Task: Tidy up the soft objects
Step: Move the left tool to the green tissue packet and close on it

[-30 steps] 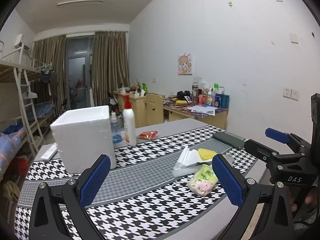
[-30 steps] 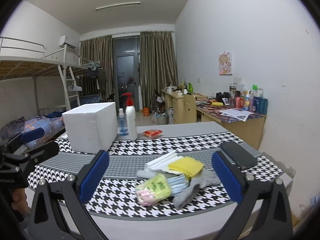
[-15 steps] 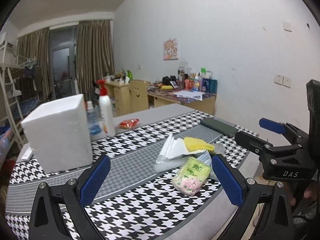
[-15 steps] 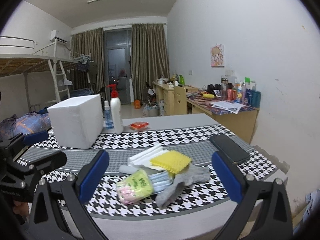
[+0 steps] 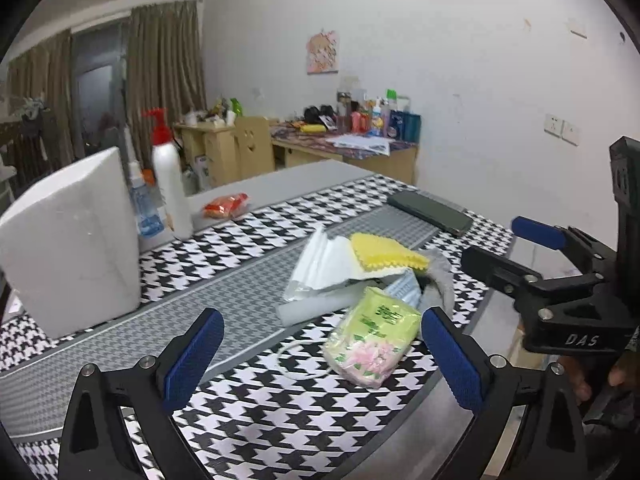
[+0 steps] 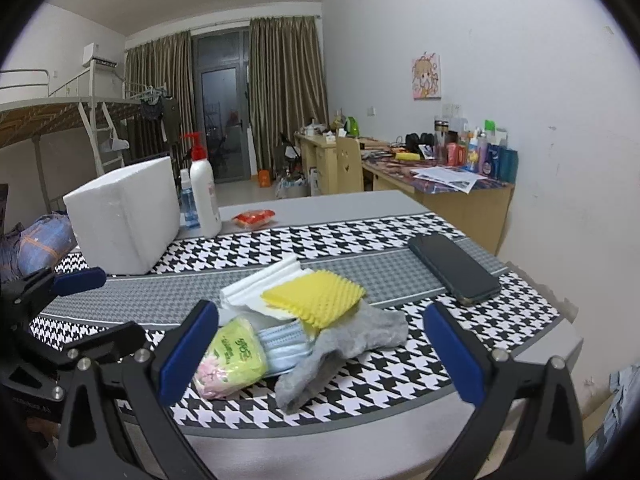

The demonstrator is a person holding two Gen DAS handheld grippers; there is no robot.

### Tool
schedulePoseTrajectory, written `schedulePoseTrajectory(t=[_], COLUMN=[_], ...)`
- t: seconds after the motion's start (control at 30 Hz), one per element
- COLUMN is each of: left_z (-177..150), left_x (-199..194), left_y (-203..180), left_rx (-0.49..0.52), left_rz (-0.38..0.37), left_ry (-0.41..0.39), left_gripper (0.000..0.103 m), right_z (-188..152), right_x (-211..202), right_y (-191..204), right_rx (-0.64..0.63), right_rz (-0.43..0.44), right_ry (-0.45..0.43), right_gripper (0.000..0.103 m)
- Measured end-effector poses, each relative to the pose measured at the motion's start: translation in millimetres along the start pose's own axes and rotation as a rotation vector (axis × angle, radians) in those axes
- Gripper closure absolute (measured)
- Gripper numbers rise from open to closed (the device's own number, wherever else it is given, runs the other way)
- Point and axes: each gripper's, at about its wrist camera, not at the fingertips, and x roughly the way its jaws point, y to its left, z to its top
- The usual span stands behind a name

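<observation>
A pile of soft things lies near the table's front edge: a green tissue pack, a yellow sponge, a grey sock, a blue face mask and white folded foam sheets. My left gripper is open and empty, just short of the tissue pack. My right gripper is open and empty, with the pile between its fingers' line of sight. A white foam box stands at the left.
A dark phone lies right of the pile. A white pump bottle, a small clear bottle and a red snack packet sit behind the box. Desks, a bunk bed and a wall surround the houndstooth table.
Both grippers have moved closer to the pile, which now looks larger in both views. The left view has swung right. Both stay open and nothing on the table has moved.
</observation>
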Motion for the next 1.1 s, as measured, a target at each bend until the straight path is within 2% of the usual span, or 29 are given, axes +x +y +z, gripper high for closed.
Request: schedulePoseTrajectory(t=[0.3,0.57,0.73,0.87,1.1], left_z=[-1,-2,-3,-5,-10], left_x=[35,64,73,81,89], left_y=[-2,3,0,1,-1], left_rx=[0.026,0.015,0.035,0.030,0.036], left_rz=[-0.053,-0.091,-0.119,-0.136,-0.196], left_ry=[0.098,0.188,0.217,0.253,0.298], left_gripper=[0.013,0.029,0.032,0.041,0.049], right_z=[0,0,1,3,3], right_x=[19,33,39,42,47], right_y=[-4,-8,-9,-11,-13], right_rx=[0.010,0.016,0.015,0.018,0.014], right_rz=[-0.006,0.010,0.015,0.019,0.023], right_ry=[0.044,0.070,0.079,0.077,0.084], right_gripper=[0.000,0.001,0.002,0.002,0.002])
